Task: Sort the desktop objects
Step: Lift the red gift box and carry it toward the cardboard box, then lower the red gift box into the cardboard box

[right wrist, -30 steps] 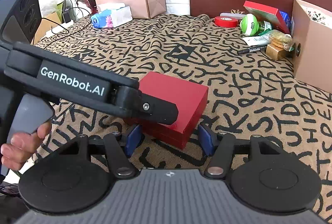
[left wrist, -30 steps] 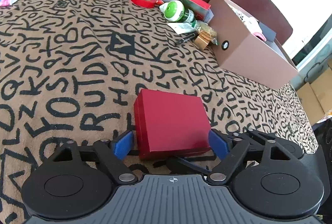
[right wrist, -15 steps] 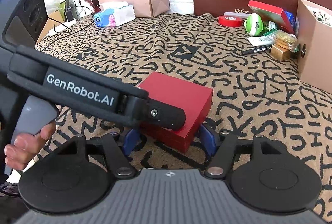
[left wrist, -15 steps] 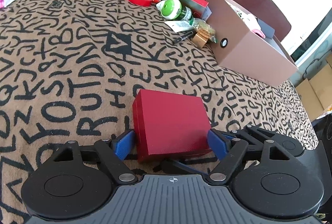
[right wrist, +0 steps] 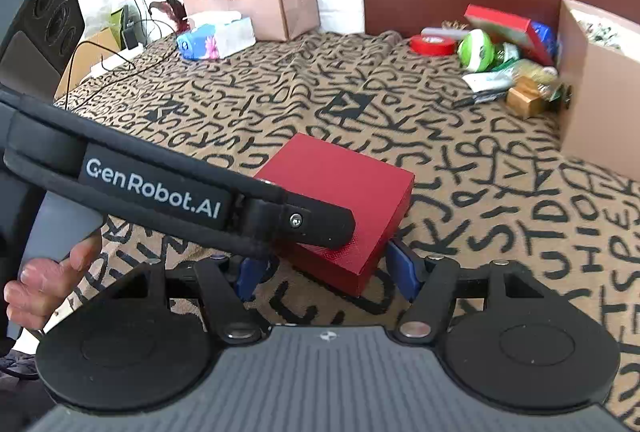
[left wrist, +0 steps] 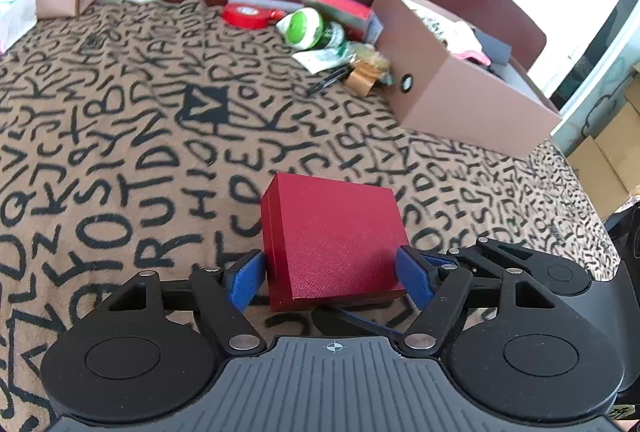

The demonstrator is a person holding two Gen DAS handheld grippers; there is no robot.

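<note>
We are at the pick-up step: the red box [left wrist: 334,240] lies flat on the lettered cloth [left wrist: 120,151], right between the blue pads of our left gripper [left wrist: 332,278]. Its jaws have just been closing on the box, and the pads now look pressed to its two sides, so we judge it clamped. Our right gripper [right wrist: 324,272] sits just behind the box's near corner, jaws apart, holding nothing. Next we likely need to lift the box level and carry it ahead and to the right, towards the open cardboard box [left wrist: 460,103], clear of the clutter beside it.
</note>
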